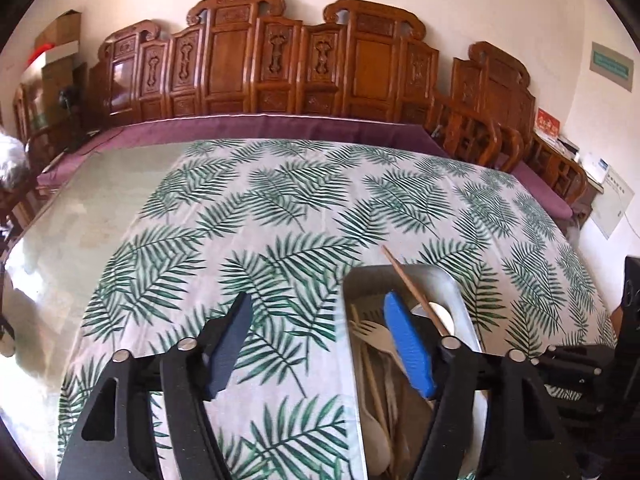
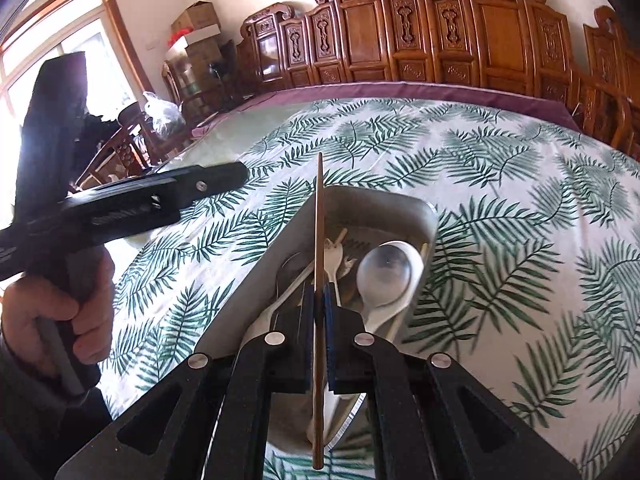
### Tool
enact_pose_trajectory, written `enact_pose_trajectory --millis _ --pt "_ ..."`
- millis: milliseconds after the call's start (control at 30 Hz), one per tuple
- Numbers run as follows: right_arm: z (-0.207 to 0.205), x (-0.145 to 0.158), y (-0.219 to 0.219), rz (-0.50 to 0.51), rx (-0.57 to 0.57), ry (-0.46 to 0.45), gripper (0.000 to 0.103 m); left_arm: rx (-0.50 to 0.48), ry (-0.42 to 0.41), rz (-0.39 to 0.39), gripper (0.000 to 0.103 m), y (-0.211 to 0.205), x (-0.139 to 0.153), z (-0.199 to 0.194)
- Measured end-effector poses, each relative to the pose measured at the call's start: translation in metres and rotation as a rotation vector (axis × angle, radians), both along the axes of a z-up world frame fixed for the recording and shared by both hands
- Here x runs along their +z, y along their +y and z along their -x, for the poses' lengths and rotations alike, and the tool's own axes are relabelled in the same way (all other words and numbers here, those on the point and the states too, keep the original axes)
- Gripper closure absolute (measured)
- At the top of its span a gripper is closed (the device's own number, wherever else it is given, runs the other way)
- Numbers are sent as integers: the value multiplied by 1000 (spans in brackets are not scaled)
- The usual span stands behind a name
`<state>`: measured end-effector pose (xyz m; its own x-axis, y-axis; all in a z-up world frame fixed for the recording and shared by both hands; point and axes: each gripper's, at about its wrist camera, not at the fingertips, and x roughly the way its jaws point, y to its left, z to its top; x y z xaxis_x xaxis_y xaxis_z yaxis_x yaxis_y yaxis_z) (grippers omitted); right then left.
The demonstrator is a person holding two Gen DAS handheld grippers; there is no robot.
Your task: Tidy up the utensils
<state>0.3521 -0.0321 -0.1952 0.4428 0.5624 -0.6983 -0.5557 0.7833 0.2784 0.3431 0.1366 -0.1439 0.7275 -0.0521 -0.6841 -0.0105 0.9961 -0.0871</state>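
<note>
Chopstick (image 2: 319,216), brown, thin, stiff: clamped mid-shaft in right hand-held gripper (image 2: 319,300), jaws nearly closed on it. Tip points forward and away, past far rim of metal tray (image 2: 416,210); butt end sticks out back under the linkage. Judged light, rigid, smooth enough to pivot or slip in a two-pad pinch; a hold nearer the middle looks best against swing.

Tray on bench over leaf-print cloth (image 1: 280,200). Contents: white ceramic spoon (image 2: 386,276), pale forks (image 2: 334,254), further wooden sticks and spoons, loosely piled. Spoon judged heavier, glazed, chippable; best taken at handle, not bowl.

Left hand-held gripper (image 1: 318,344) jaws wide, nothing between pads; left finger over bare cloth, blue right pad (image 1: 408,344) over tray's near-left portion. Seen from right wrist, left tool held by a hand (image 2: 60,312) on its grip, off to tray's left, well clear of the chopstick.

Both tools pitched downward toward bench, roughly halfway between level and vertical.
</note>
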Motion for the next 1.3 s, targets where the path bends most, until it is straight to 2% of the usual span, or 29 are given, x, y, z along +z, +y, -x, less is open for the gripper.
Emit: enact_pose_trajectory --millis 67,133,333,433,500,533,700,867,1033,1167,1233,1300 --pt "-2 -5 4 6 -7 11 97 16 -1 -1 23 4 1 0" --pt "-3 -12 9 19 -16 23 97 28 2 -10 17 7 1 -1" --pt "-6 -30 14 39 -38 66 97 42 11 -26 13 7 -1 0" --pt "-4 -32 14 33 -42 59 94 43 11 -31 13 7 -1 3" --pt "-2 -28 12 12 -42 53 77 49 10 -38 13 6 0 8" --pt "2 -24 8 -8 -41 40 74 54 9 -43 13 5 1 10" --pt "22 4 -14 -30 -55 -20 74 61 -15 -47 13 -3 12 29" --pt "50 39 -51 -30 -113 -88 63 40 -51 -48 8 -24 30 63" --pt "88 76 -97 -16 -210 -170 35 17 -82 -54 8 -49 53 95" --pt "116 101 -132 -7 -288 -228 19 -7 -114 -51 8 -73 77 123" --pt "132 116 -147 -3 -327 -269 8 -22 -135 -54 8 -85 88 136" --pt "147 131 -160 4 -357 -314 3 -35 -161 -57 8 -95 100 148"
